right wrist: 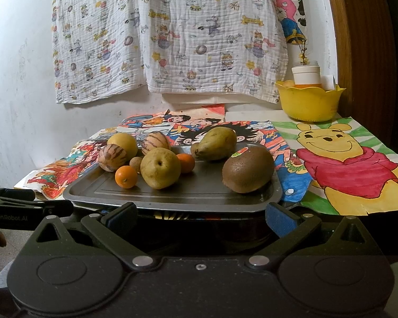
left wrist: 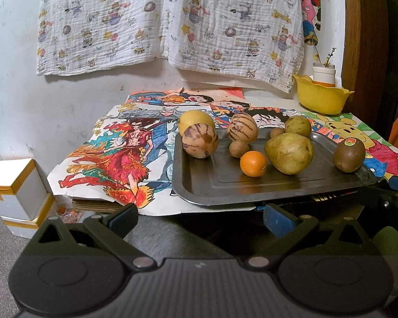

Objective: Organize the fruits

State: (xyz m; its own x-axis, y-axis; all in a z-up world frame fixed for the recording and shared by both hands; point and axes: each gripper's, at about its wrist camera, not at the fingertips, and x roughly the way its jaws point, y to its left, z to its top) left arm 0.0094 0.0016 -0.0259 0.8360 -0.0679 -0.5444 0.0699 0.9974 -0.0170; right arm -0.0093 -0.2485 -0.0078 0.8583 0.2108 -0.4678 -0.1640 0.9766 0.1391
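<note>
Fruits, among them a stickered kiwi (right wrist: 248,169), pears (right wrist: 160,168) and small oranges (right wrist: 126,176), sit on a metal tray (right wrist: 172,193) on the drawing-covered worktop (right wrist: 358,175). Both the left hand-held gripper (left wrist: 201,218), marked "GenRobot.AI", and the right hand-held gripper (right wrist: 201,217) hover apart, empty, before the tray.

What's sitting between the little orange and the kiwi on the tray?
A big pear lies between the orange and the kiwi on the tray; the left wrist view shows it.
</note>
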